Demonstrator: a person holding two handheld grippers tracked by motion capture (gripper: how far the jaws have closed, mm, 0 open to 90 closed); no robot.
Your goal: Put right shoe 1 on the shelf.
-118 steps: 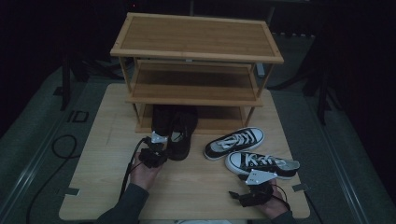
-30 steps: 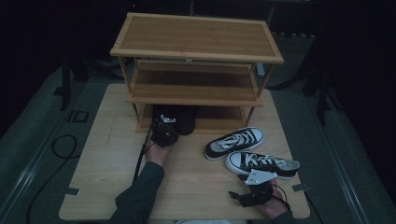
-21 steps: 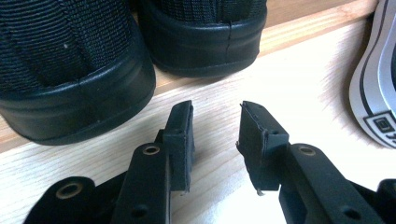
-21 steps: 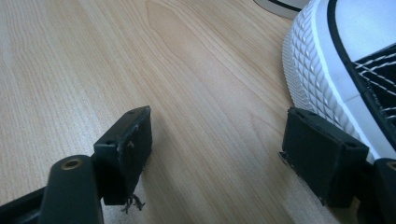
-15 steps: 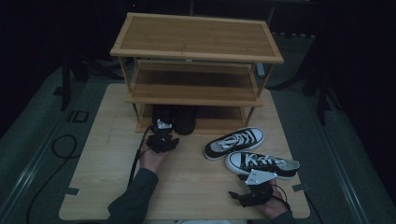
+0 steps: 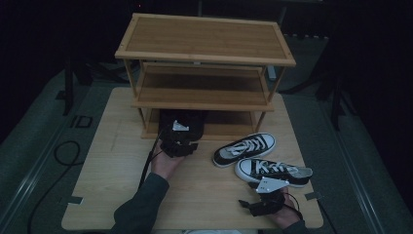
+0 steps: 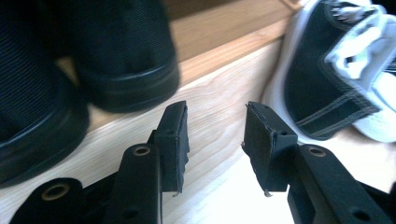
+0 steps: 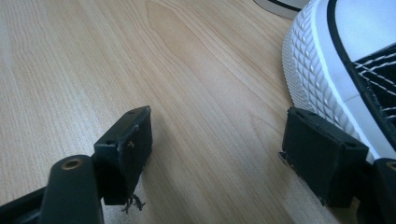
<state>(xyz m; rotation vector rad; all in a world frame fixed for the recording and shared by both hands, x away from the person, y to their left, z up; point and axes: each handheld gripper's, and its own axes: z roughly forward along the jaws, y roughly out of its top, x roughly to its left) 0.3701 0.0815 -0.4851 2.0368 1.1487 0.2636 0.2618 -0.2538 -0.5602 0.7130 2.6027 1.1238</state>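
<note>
A pair of black shoes point(image 6: 182, 122) stands on the lowest board of the wooden shoe rack point(image 6: 204, 36). My left gripper point(image 6: 181, 141) hovers just in front of their heels, open and holding nothing. In the left gripper view its jaws point(image 7: 215, 140) stand apart over bare table, with the black shoes point(image 7: 121, 60) at upper left and a black-and-white sneaker point(image 7: 327, 79) at right. Two sneakers point(image 6: 243, 148) point(image 6: 272, 170) lie on the table right of the rack. My right gripper point(image 6: 251, 204) rests near the front edge, open wide point(image 8: 215, 158), beside a sneaker's white toe cap point(image 8: 336, 60).
The rack has a top shelf and a middle shelf point(image 6: 202, 87), both bare. It stands on a light wooden table point(image 6: 112, 165). A black cable point(image 6: 63, 151) loops on the grey floor to the left. Dark stands flank the rack.
The black shoes went from the table in front of the rack onto its lowest board. My left gripper let go of them and drew back a little. The right gripper stayed put.
</note>
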